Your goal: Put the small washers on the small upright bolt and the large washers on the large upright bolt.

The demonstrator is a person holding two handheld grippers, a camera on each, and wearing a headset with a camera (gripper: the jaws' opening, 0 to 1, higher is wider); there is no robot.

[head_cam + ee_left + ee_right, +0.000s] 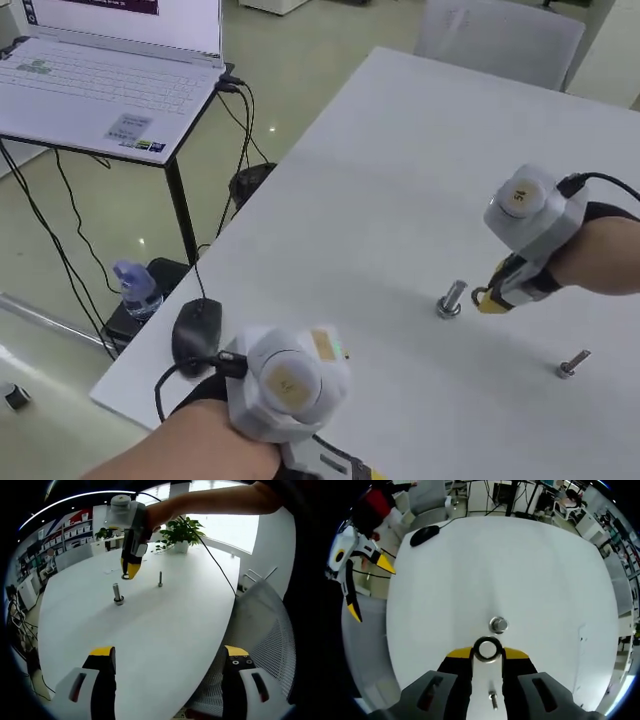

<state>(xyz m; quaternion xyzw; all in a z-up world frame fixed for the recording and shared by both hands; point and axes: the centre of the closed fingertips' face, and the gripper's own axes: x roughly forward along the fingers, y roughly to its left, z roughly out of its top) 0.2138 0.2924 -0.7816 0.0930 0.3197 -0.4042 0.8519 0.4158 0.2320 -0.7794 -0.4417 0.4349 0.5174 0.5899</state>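
My right tongs [487, 655] are closed on 1 large washer [476, 649], held flat just beside the large upright bolt [498, 625] and not touching it. The small upright bolt [492, 700] stands apart from it on the white table [400, 180]. My left tongs [167, 655] hang near the table's edge with jaws wide apart, well away from the 2 bolts.

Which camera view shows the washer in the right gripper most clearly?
The right gripper view: the washer faces the camera as a full ring between the jaws. In the head view and the left gripper view it is tiny, at the jaw tips.
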